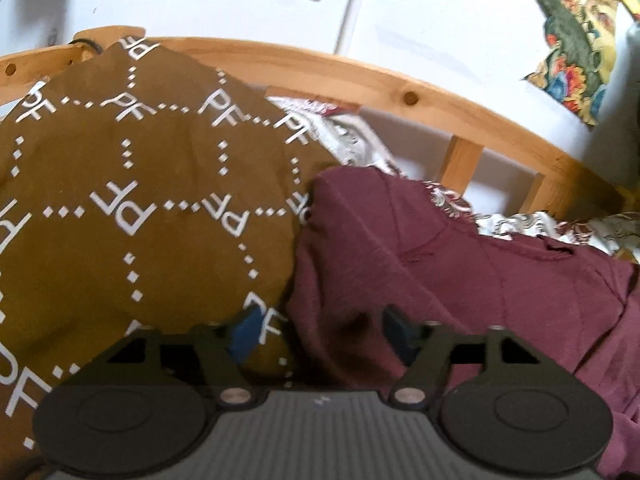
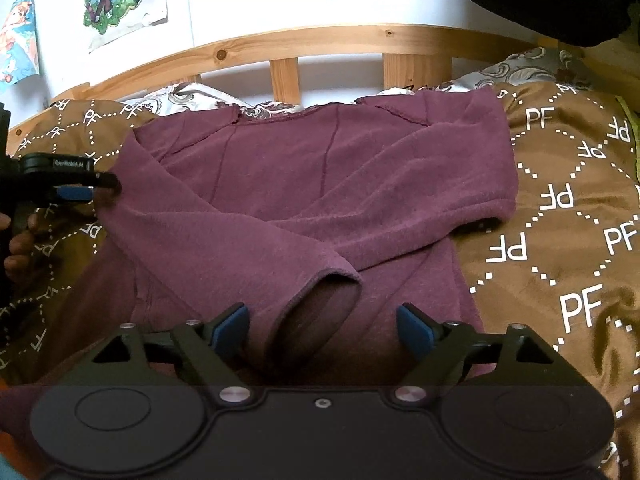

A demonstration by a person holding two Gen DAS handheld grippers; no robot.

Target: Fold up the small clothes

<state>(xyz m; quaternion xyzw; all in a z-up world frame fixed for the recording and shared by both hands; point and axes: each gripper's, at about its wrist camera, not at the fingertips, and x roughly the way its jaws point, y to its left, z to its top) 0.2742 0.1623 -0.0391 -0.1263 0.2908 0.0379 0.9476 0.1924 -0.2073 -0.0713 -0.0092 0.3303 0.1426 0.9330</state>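
Glossy brown bedspread (image 2: pixel 560 208); fuzzy maroon sweater (image 2: pixel 304 184) flat, sleeves crossed.

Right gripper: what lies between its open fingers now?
In the right wrist view, the right gripper stands open over the maroon sweater; the folded sleeve's cuff lies in the gap, and neither pad presses on it.

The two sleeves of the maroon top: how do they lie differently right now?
The left sleeve runs diagonally across the body toward the camera, its open cuff lying between the fingers of the open right hand-held gripper. The right sleeve crosses the chest the other way, its cuff largely hidden under the left sleeve. Both are folded inward over the maroon top, on the brown bedspread.
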